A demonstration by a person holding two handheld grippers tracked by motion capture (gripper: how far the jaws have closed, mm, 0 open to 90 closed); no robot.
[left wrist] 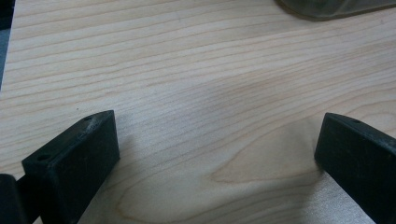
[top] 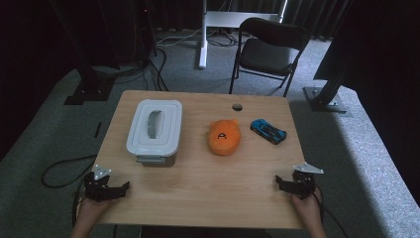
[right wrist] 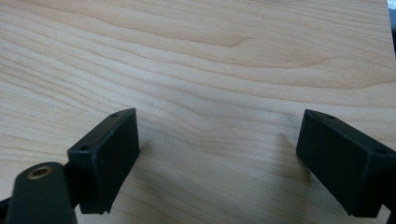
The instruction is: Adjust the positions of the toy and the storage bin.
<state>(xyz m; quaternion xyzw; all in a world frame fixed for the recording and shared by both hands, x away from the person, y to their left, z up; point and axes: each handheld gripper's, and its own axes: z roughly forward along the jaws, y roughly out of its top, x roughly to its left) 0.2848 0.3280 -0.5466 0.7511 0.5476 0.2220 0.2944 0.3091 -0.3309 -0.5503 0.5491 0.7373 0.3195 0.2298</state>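
Resting at the table's [top: 198, 188] near corners, left claw [top: 124, 188] spread, right claw [top: 279, 182] spread, both empty

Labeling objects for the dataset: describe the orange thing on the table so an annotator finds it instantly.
Start at the wooden table and find the white lidded container on its left half. Just right of it, near the table's middle, lies the orange plush toy. It is rounded and soft-looking with a dark mark on top, unlike the small blue toy car to its right.
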